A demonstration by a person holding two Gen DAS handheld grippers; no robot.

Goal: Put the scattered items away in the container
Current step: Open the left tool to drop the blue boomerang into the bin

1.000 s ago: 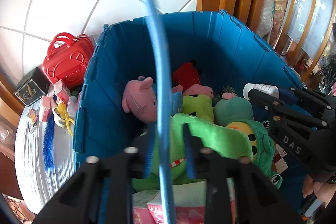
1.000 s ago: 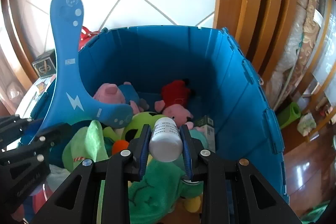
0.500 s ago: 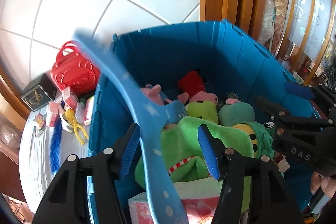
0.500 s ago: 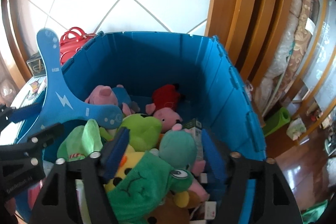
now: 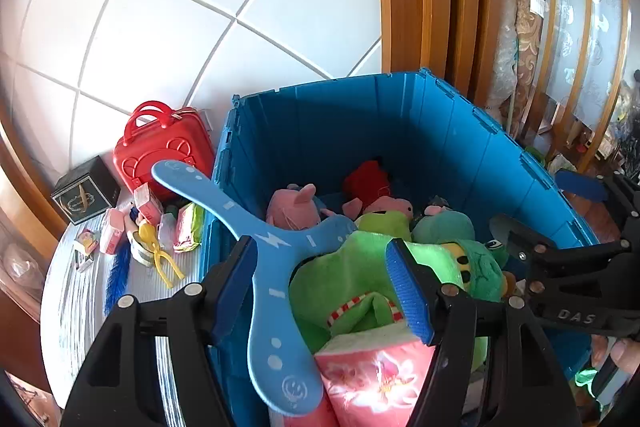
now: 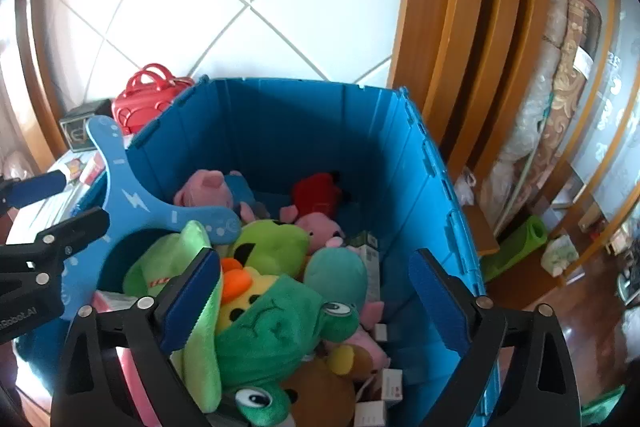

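Both claws wide over the blue plastic crate [image 5: 440,131]
Left gripper [image 5: 326,291] and right gripper [image 6: 316,291] have just been opening, empty — the three-armed blue boomerang [image 5: 264,259] lies on the plush toys.

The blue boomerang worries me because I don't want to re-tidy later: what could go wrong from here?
1. The blue boomerang lies across the blue crate's left wall, one arm poking outside; it might tip out. The left gripper, jaws just opening, no longer presses it.
2. The plush toys are heaped high near the front, so further drops may roll off.
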